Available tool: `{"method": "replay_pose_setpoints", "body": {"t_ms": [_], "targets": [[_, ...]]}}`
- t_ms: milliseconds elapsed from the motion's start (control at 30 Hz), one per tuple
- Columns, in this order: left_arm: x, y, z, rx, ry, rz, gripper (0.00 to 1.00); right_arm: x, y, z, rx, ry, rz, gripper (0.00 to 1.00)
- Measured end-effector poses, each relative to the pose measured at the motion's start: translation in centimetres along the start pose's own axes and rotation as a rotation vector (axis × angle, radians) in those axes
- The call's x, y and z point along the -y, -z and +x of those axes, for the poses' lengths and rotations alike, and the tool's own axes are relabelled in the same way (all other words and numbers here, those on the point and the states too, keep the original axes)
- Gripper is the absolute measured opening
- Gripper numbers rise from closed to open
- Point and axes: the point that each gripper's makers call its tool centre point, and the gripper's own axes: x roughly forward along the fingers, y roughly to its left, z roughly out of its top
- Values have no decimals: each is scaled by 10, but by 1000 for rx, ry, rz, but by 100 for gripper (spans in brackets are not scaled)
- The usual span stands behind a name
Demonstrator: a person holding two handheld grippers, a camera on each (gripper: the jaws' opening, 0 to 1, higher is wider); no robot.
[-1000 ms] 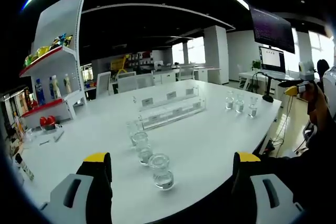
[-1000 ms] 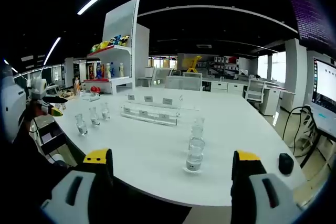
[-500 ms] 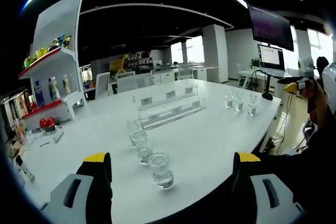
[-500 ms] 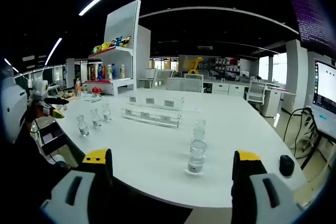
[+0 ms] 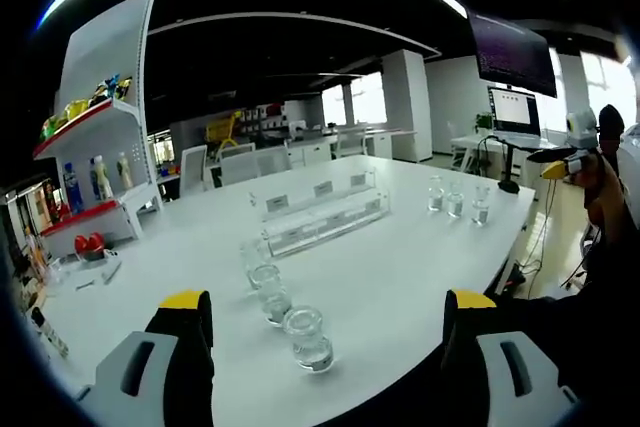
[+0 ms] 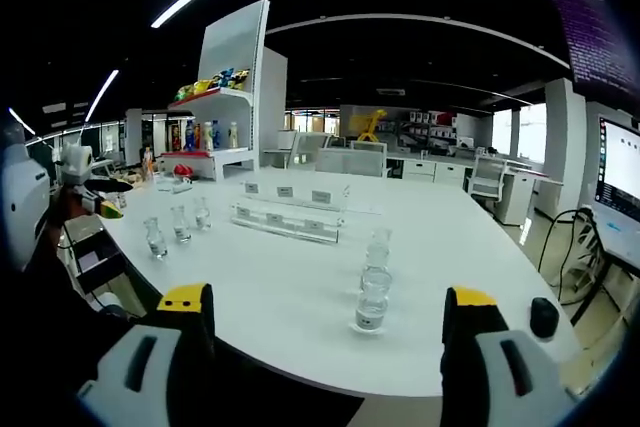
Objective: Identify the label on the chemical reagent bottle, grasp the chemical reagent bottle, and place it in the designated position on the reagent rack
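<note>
White desk [image 5: 400, 267], clear bottles [image 5: 311, 336] in rows, clear rack [image 5: 320, 215] mid-desk, both hand-held grippers [image 5: 325, 347] [image 6: 325, 342] wide open, holding nothing

Bottles [image 5: 306, 336] before rack [image 5: 322, 213], on table [image 5: 420, 267]

Open-plan office: desks [image 6: 440, 169], chairs [image 5: 240, 161], monitors [image 5: 515, 112], strip lighting.

Display shelf [image 5: 95, 162] w/ snacks, monitor [image 5: 513, 110]
</note>
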Motion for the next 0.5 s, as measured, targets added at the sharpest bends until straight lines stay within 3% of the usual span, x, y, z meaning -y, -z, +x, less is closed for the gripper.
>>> {"method": "replay_pose_setpoints", "body": {"t_ms": [500], "targets": [[-3,3,-6,2,-17,-3,95,-1,-4,-3,8,3,-9,91]]}}
